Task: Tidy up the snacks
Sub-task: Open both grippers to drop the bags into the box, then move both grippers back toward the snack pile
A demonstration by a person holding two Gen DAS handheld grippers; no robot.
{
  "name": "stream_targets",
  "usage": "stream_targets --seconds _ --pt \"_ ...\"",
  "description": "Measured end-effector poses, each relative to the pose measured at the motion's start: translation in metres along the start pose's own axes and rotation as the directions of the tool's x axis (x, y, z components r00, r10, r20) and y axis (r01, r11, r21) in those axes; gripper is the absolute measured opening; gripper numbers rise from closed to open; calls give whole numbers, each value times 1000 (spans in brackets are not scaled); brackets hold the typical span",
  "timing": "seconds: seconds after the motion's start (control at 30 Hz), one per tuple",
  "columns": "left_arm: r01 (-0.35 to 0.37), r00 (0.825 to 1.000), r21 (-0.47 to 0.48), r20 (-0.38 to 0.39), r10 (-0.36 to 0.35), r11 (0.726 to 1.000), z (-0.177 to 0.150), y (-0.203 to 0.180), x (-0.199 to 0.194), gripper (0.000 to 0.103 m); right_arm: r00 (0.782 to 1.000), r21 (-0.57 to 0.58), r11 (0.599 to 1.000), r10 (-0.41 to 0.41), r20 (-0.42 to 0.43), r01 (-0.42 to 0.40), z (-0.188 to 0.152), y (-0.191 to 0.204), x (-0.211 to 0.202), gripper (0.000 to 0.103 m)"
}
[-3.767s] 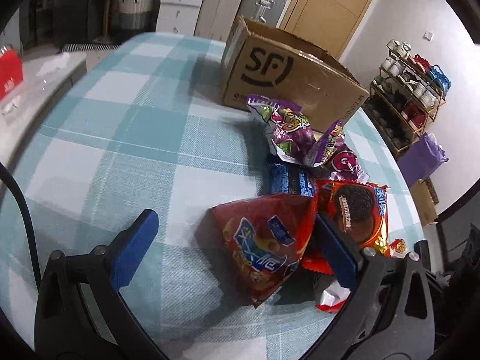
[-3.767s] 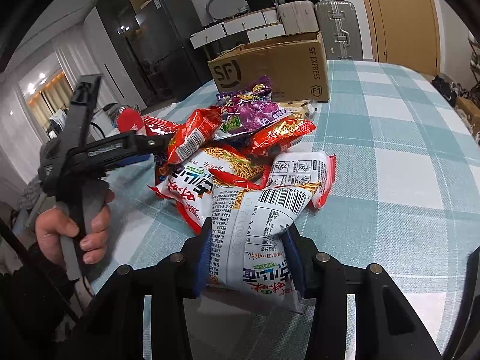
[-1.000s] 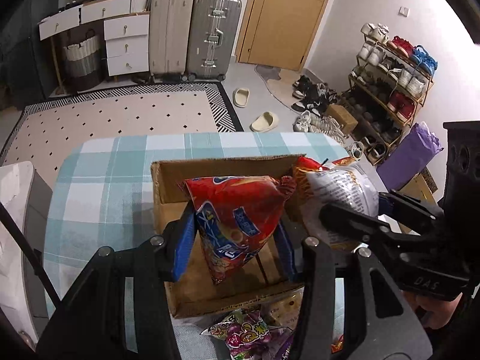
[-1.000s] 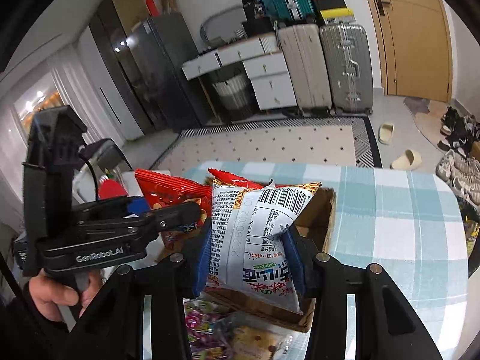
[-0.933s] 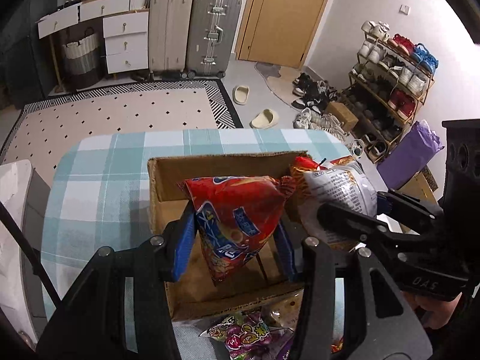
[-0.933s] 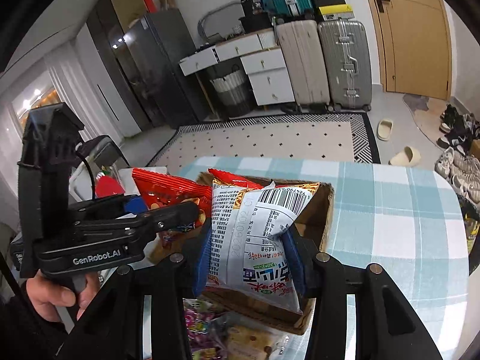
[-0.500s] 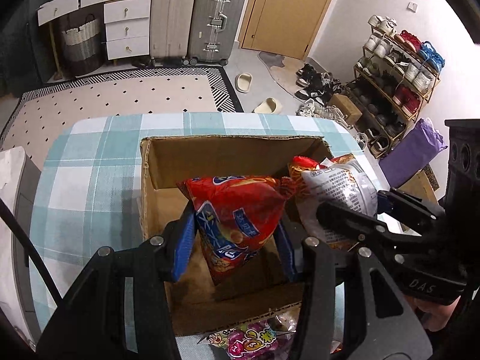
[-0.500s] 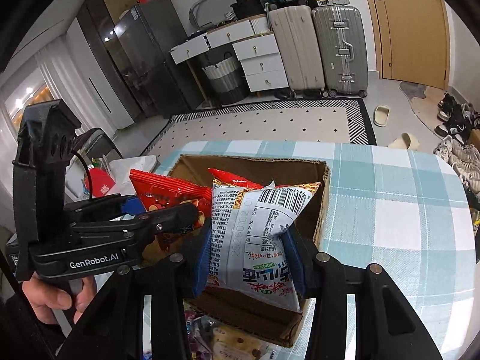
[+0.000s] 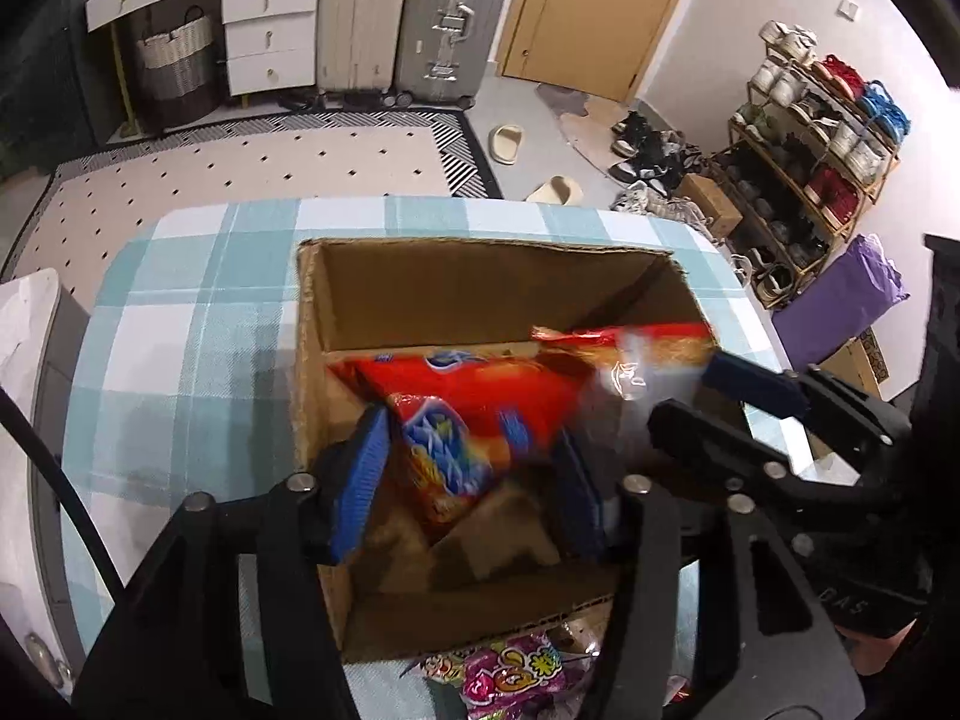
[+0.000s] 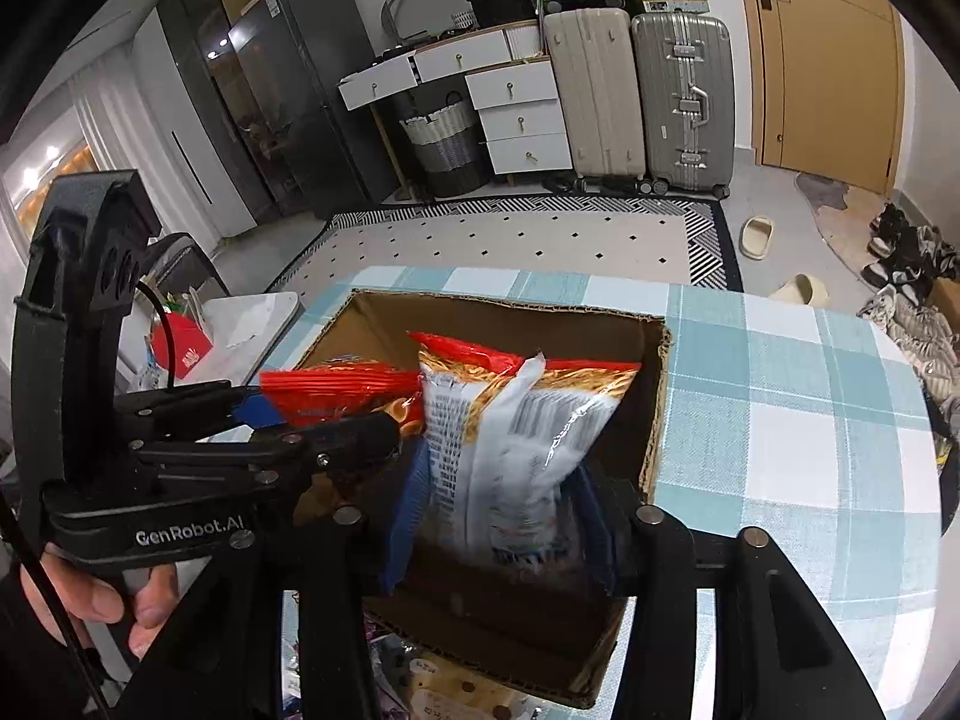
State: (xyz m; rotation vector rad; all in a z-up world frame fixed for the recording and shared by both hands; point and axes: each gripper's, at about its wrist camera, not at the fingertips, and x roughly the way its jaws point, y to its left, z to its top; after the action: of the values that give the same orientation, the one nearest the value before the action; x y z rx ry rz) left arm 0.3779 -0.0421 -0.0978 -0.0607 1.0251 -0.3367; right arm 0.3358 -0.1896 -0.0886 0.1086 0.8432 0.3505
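Here, crinkly foil bags (image 9: 474, 414) inside corrugated cardboard box (image 9: 480, 294)

The box's (image 9: 312, 324) far half lies free; the red bag (image 9: 462, 414) and white bag (image 10: 510, 450) fill its near half, walls hemming both sides.

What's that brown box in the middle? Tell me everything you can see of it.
The cardboard box is plain brown corrugated card, open at the top with ragged cut edges. It stands upright on the checked tablecloth. Its inside looks bare apart from a red snack bag and a white snack bag, blurred, between the just-opening jaws of the left gripper and right gripper. More packets lie against its near wall.
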Motion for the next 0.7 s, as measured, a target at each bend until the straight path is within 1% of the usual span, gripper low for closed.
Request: stream_targets --seconds 0.07,0.13,0.17,0.2,0.23,0.27,0.3,0.37,0.47,0.5,0.53,0.6,0.7 --pt "-11 1000 2 24 11 1000 -2 2 -9 53 1000 -8 1000 -15 15 15 -1 0 -6 52" --pt "-33 998 17 52 32 999 -4 -1 -22 60 999 6 1000 -12 33 12 -1 -2 -16 52" --pt "-37 997 18 64 35 999 -7 -1 -29 67 999 16 1000 -2 49 1 -2 -3 -23 52" --pt "-36 996 15 85 35 999 -10 -1 -38 72 998 21 1000 1 65 -2 -3 -3 -31 54" --pt "-37 994 13 99 36 999 -12 0 -46 73 997 23 1000 -1 79 -1 -3 -3 -39 57" --pt "-43 991 8 129 41 999 -16 -2 -58 76 996 24 1000 1 90 -3 -4 -2 -45 60" --pt "-48 988 8 147 46 999 -19 -3 -67 79 994 23 1000 8 105 -11 -5 -1 -53 66" --pt "-61 981 7 186 58 998 -27 -6 -85 80 991 11 1000 15 136 -17 -9 5 -71 68" --pt "-83 968 2 239 80 997 -49 -12 -117 80 984 -21 999 37 176 -34 -15 15 -98 68" --pt "-81 965 4 249 77 997 -52 -11 -123 80 978 -32 999 43 202 -37 -19 18 -109 71" --pt "-86 961 9 266 80 996 -61 -14 -132 81 974 -35 999 42 221 -35 -21 19 -117 78" --pt "-100 956 15 280 92 995 -74 -17 -146 82 967 -38 999 39 253 -30 -28 24 -133 86" --pt "-115 955 24 278 104 993 -94 -22 -163 82 964 -47 998 58 259 -47 -39 34 -149 86"
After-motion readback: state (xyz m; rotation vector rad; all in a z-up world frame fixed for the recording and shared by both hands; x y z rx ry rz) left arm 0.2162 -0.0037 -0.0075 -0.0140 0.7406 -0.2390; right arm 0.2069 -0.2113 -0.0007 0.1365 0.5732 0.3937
